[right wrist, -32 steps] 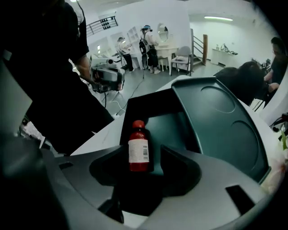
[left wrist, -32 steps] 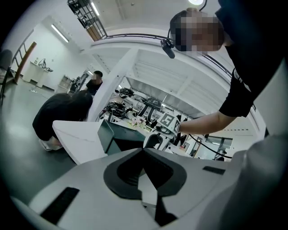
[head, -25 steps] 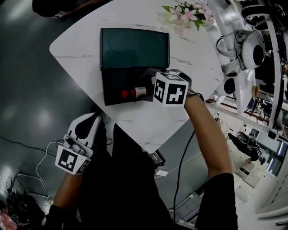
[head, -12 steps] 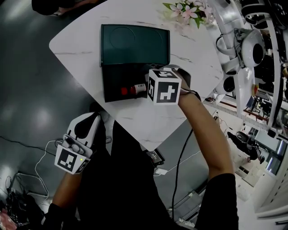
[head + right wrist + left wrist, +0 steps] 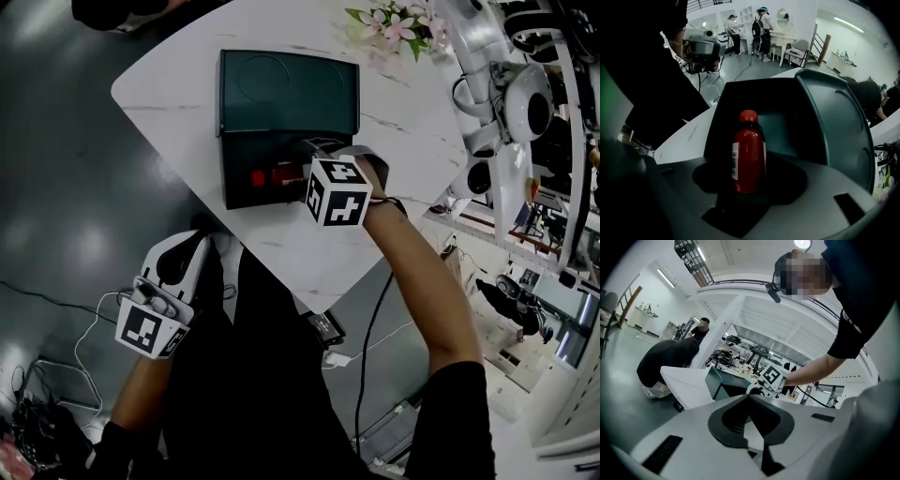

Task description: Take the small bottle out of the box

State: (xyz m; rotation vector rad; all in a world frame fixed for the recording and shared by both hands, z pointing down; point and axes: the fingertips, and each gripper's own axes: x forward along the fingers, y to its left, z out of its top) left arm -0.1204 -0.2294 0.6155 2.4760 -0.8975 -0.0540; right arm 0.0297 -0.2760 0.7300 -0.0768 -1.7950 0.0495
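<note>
The right gripper (image 5: 750, 185), jaws just closing yet still apart, straddles the small red plastic bottle (image 5: 749, 152) lying in the dark green open box (image 5: 834, 126), ready to clamp and lift it.

"What sort of place was it?"

"A robotics lab or test hall, by the look of it. The marble-topped table (image 5: 309, 253) stood on a shiny grey floor (image 5: 56, 141), and right beside the table were white machines (image 5: 520, 103) with round housings."

"Anything homely?"

"Only props: pink flowers (image 5: 394, 23) at the table's far edge, and well beyond the table a dressing table (image 5: 780, 40) and a chair (image 5: 800, 47)."

"What else?"

"A tangle of cables (image 5: 33, 417) on the floor near the table, strip lights (image 5: 848, 24) overhead, people (image 5: 761, 23) standing about, and benches crowded with gear (image 5: 736, 357)."
</note>
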